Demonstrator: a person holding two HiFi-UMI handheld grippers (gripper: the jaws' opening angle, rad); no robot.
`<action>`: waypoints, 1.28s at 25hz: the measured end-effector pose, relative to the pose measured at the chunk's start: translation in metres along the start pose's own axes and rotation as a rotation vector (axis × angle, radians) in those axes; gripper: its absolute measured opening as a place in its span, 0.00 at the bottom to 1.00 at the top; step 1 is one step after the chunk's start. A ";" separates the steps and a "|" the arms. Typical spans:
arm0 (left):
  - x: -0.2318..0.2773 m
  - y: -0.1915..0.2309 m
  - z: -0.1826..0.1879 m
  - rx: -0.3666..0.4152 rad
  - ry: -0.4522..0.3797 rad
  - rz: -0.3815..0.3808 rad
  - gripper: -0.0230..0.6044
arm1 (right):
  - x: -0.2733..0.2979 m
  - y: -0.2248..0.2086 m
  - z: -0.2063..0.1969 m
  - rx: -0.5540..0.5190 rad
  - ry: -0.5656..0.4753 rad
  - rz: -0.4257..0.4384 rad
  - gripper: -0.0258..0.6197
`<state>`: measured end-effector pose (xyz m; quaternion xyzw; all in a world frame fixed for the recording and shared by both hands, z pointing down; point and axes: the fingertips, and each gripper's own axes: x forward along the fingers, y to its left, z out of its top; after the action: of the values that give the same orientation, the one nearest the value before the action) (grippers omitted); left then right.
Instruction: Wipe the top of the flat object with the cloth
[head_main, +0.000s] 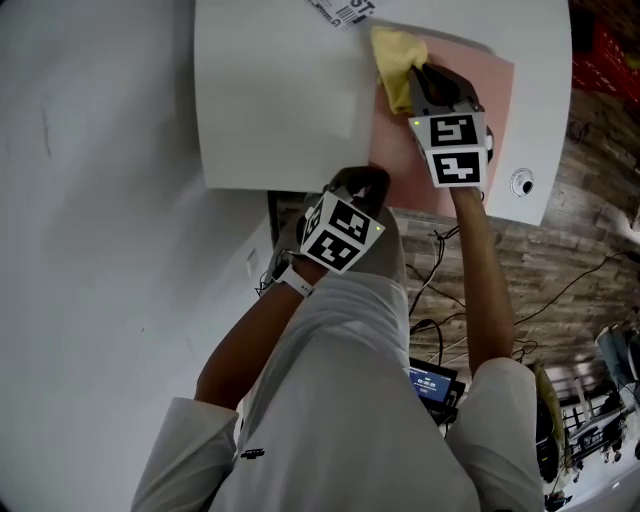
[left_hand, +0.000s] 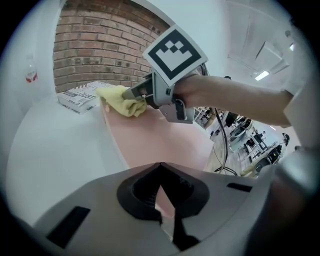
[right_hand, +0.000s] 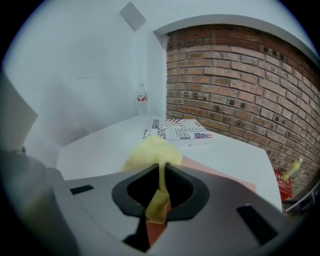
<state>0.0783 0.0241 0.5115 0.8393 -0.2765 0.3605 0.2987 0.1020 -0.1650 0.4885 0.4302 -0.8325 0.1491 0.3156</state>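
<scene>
A flat pink board lies on the right part of a white table. My right gripper is over the board's far left corner, shut on a yellow cloth that rests bunched on the board. In the right gripper view the cloth runs up between the jaws of the right gripper. My left gripper sits at the board's near left corner. The left gripper view shows the left gripper closed on the edge of the pink board, with the cloth further along.
A printed newspaper lies at the table's far edge, with a small bottle behind it by the white wall. A brick wall stands to the right. Cables run over the wooden floor beyond the table's right edge.
</scene>
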 end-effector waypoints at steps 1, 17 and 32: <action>-0.001 0.000 -0.001 -0.004 -0.002 0.000 0.06 | -0.001 -0.006 -0.001 0.002 0.001 -0.014 0.11; -0.001 0.004 -0.004 -0.062 -0.007 0.025 0.06 | -0.055 -0.125 -0.053 0.083 0.050 -0.236 0.11; -0.001 0.000 -0.004 0.045 0.051 0.005 0.06 | -0.062 -0.184 -0.107 0.273 0.148 -0.129 0.11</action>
<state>0.0759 0.0272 0.5127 0.8358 -0.2625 0.3885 0.2856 0.3204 -0.1790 0.5245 0.5095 -0.7496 0.2714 0.3237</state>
